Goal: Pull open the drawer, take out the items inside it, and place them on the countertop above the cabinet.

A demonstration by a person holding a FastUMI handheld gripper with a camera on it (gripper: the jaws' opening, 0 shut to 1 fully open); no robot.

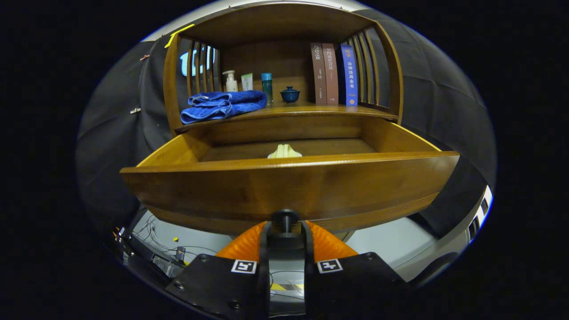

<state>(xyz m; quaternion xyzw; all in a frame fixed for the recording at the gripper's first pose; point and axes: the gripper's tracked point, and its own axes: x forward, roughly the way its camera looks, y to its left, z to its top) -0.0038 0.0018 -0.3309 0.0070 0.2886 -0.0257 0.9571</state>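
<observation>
Drawer pulled out, our jaws closed on its knob.

Nearest to us, the gripper (286, 231) has its jaws pinching the dark knob (285, 218) at the bottom middle of the drawer (289, 186) front, one finger on each side of its stem. The coming move turns on this: the pale folded item (284, 152), possibly a cloth or gloves since only its top shows over the front panel, lies straight ahead of and above the jaws, on the drawer floor near the middle, so we judge we must let go, rise over the front and reach down. Beyond it, the surface (311, 110) over the drawer already carries a blue towel (222, 106), bottles (230, 82), a small lidded cup (290, 94) and upright books (333, 73); the stretch between towel and books looks free.
</observation>
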